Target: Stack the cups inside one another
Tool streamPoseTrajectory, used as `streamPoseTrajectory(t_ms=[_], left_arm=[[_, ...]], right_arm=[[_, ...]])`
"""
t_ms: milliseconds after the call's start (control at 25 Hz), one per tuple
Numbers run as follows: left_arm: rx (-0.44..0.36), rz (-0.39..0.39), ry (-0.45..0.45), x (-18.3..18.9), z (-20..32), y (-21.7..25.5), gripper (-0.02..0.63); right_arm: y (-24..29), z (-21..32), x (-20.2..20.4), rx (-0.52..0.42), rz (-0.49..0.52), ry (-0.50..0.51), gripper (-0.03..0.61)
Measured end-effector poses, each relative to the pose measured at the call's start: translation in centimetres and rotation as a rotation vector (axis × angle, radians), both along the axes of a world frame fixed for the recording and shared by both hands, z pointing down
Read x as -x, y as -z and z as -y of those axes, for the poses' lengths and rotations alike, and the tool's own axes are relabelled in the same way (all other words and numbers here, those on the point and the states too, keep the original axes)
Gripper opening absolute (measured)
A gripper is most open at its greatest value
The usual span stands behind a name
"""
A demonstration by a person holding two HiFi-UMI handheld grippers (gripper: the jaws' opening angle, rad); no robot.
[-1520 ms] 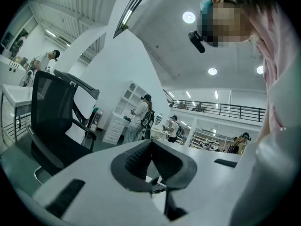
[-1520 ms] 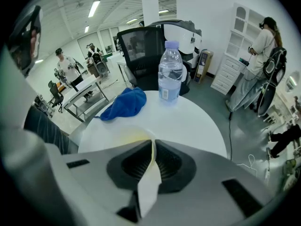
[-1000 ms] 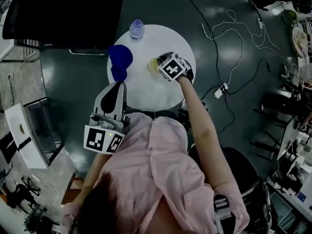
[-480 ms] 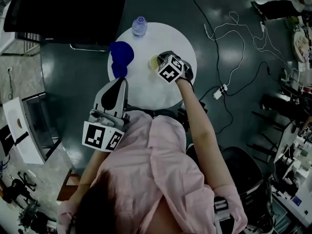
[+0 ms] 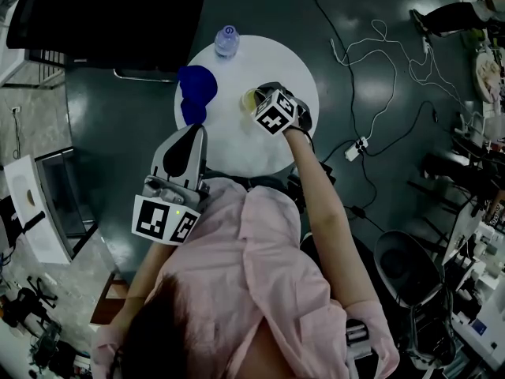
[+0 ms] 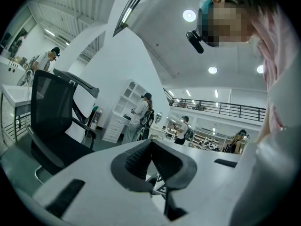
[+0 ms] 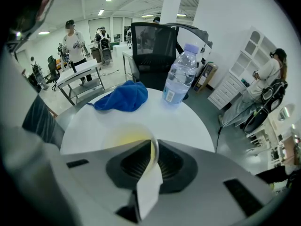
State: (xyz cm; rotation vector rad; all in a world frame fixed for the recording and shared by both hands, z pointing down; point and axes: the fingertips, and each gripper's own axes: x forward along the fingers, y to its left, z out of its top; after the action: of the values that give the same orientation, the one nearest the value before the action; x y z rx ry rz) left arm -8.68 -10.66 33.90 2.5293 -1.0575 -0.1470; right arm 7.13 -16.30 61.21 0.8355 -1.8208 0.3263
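A: White left gripper (image 6: 151, 146), by the person's chest, off the table (image 5: 237, 144): jaws together, nothing between them.
B: Right gripper (image 7: 153, 160)?
A: Jaws nearly closed, pinching the wall of the pale yellow cup (image 7: 123, 139) over mid-table. Resting or lifted: cannot tell.
B: Beyond?
A: Blue cloth (image 7: 120, 97) to the left; water bottle (image 7: 179, 76) upright at the far edge; black chair (image 7: 153, 44) behind.

On the counter (image 5: 237, 144), the bottle (image 5: 225, 42) stands at the 11 o'clock edge, the cloth (image 5: 195, 93) lies at 9 o'clock and the cup (image 5: 248, 100) sits near the centre. The right hand-held gripper (image 5: 259, 103) is at the cup's 4 o'clock. The left hand-held gripper (image 5: 188, 135) is at the counter's 7 o'clock rim.
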Motion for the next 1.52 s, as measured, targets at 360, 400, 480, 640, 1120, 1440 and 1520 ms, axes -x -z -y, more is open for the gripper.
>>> streamPoseTrajectory(t_ms=[360, 400, 480, 640, 1120, 1440, 1520], left_arm=[[0.000, -0.001, 0.005, 0.1, -0.2, 0.1, 0.017], [0.000, -0.001, 0.004, 0.1, -0.2, 0.1, 0.018], [0.002, 0.000, 0.003, 0.0, -0.2, 0.1, 0.017], [0.004, -0.001, 0.004, 0.0, -0.1, 0.1, 0.017], [0.003, 0.001, 0.002, 0.1, -0.3, 0.0, 0.017], [-0.004, 0.010, -0.002, 0.0, -0.6, 0.2, 0.017], [-0.006, 0.014, -0.003, 0.0, -0.6, 0.2, 0.017]], right_arm=[[0.7, -0.1, 0.5, -0.008, 0.042, -0.025, 0.164], [0.8, 0.0, 0.4, -0.008, 0.050, -0.027, 0.167], [0.9, 0.2, 0.2, -0.012, 0.061, -0.035, 0.191], [1.0, 0.5, -0.5, -0.023, 0.090, -0.076, 0.210], [3.1, 1.2, -1.8, -0.107, 0.173, -0.196, 0.209], [5.8, 1.7, -3.1, -0.228, 0.255, -0.339, 0.053], [7.0, 1.6, -3.4, -0.269, 0.298, -0.378, 0.043]])
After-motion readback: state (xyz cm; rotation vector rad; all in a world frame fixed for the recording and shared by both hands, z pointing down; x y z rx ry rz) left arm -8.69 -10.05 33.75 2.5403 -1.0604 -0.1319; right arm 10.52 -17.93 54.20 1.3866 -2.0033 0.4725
